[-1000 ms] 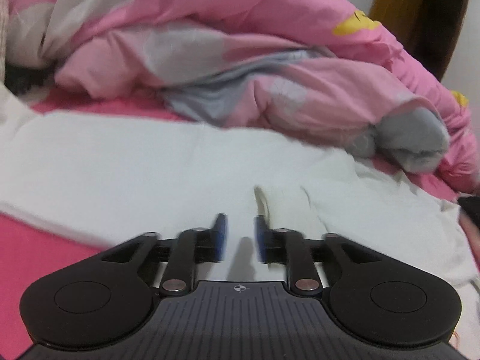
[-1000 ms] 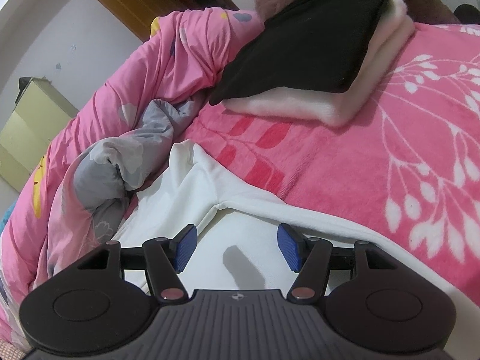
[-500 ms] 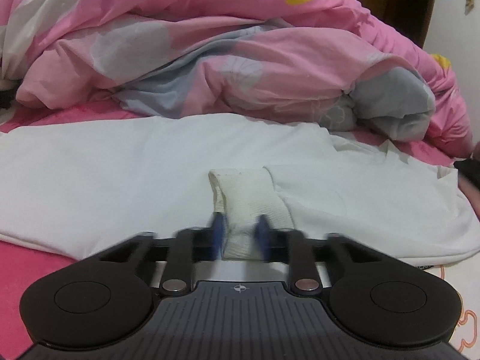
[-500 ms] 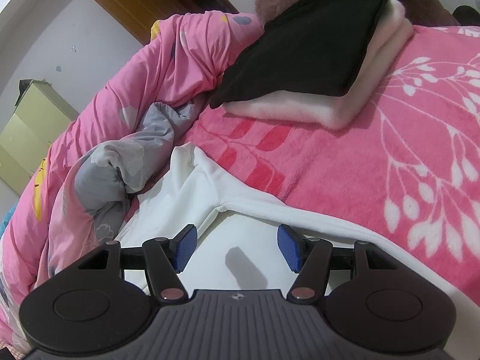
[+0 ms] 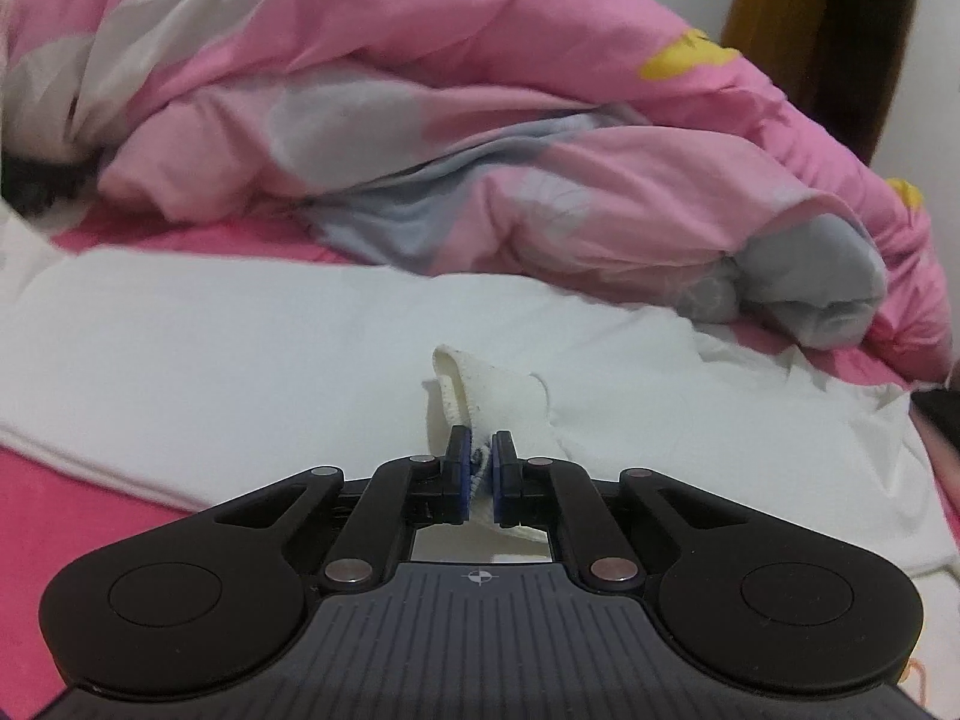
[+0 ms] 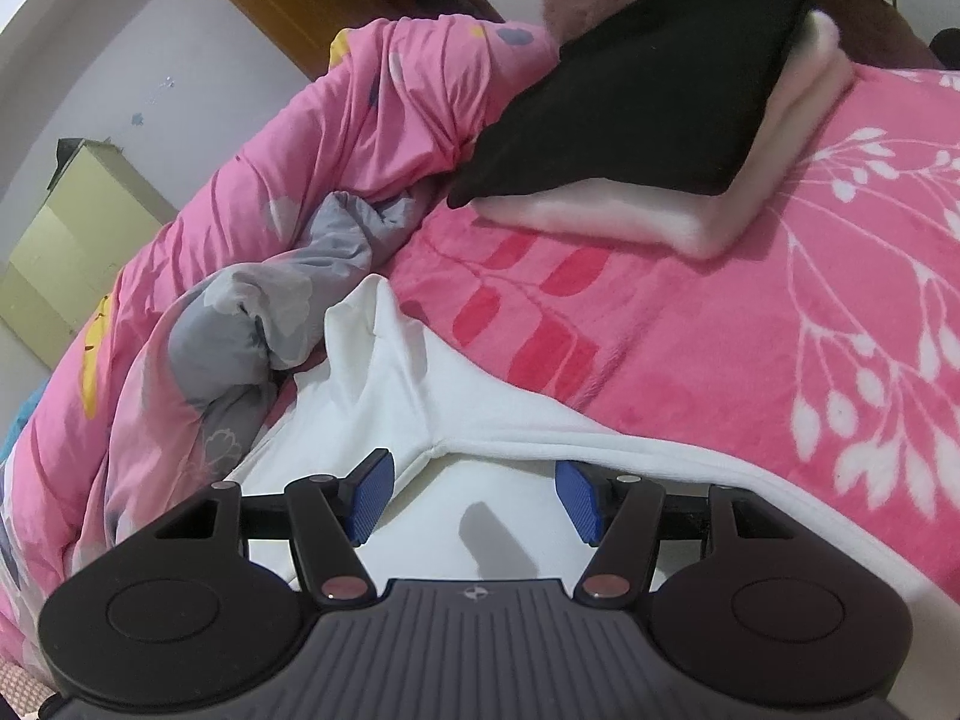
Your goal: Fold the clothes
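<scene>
White cotton fills the left wrist view: a white garment (image 5: 240,372) lies spread flat on the pink bed (image 5: 54,504), w/ a rumpled pink-and-grey duvet (image 5: 420,138) heaped behind it. Left gripper (image 5: 478,468) has its blue-padded fingers (image 5: 458,474) pinched together on the garment's ribbed cuff (image 5: 492,402), which stands up a bit above the flat fabric. In the right wrist view, same garment's sleeve (image 6: 384,360) runs toward the duvet, edge folded over the bed's pink leaf-print blanket (image 6: 750,330). Right gripper (image 6: 474,495) sits over the white fabric, fingers (image 6: 372,495) wide apart, nothing between them. Further back on the blanket, a folded stack (image 6: 648,144): black piece on top of white, near the duvet. Wood door & pale cabinet at rear left.
</scene>
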Motion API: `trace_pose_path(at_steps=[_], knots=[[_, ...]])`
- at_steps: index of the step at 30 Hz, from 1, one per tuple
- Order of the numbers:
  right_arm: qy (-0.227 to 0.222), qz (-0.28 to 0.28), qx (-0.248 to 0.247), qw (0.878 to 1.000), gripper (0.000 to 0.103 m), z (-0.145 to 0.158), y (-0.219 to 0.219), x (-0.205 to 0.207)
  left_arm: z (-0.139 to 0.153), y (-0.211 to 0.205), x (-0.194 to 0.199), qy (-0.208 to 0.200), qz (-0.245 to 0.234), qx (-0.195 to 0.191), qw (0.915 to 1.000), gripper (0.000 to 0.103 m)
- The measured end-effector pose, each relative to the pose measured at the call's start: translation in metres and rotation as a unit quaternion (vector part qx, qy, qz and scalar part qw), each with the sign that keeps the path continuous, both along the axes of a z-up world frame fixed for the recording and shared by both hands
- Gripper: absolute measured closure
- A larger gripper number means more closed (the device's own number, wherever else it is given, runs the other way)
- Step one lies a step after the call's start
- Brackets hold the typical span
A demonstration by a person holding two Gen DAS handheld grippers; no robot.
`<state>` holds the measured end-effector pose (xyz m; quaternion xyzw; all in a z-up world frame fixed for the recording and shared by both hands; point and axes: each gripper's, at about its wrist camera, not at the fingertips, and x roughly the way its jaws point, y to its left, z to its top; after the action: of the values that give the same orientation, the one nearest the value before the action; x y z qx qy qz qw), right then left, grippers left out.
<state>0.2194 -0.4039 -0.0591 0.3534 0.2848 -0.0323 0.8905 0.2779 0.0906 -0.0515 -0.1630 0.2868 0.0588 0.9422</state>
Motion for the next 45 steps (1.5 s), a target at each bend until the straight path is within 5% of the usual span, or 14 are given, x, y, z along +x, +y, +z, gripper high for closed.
trace_pose_path(at_steps=[16, 23, 25, 29, 40, 45], knots=[[0.006, 0.021, -0.014, 1.0, 0.04, 0.0, 0.006, 0.003, -0.014, 0.014, 0.007, 0.016, 0.015, 0.017, 0.9996, 0.098], [0.008, 0.022, -0.015, 1.0, 0.04, 0.0, 0.006, 0.004, -0.011, 0.017, 0.005, 0.045, 0.031, 0.012, 0.9984, 0.085], [0.009, 0.023, -0.014, 1.0, 0.04, 0.0, 0.005, 0.004, -0.005, 0.021, -0.002, 0.044, 0.054, -0.015, 0.9975, 0.085], [0.005, 0.03, -0.01, 0.999, 0.04, 0.003, 0.006, 0.002, 0.009, 0.012, -0.015, 0.008, 0.078, -0.009, 0.9969, 0.084], [-0.041, 0.102, -0.033, 0.993, 0.04, 0.037, 0.015, -0.003, 0.026, -0.059, 0.015, -0.003, -0.072, -0.005, 0.9974, 0.083], [-0.067, 0.177, -0.134, 0.973, 0.042, 0.053, 0.026, 0.045, 0.042, -0.111, 0.057, -0.007, -0.207, -0.052, 0.977, 0.076]])
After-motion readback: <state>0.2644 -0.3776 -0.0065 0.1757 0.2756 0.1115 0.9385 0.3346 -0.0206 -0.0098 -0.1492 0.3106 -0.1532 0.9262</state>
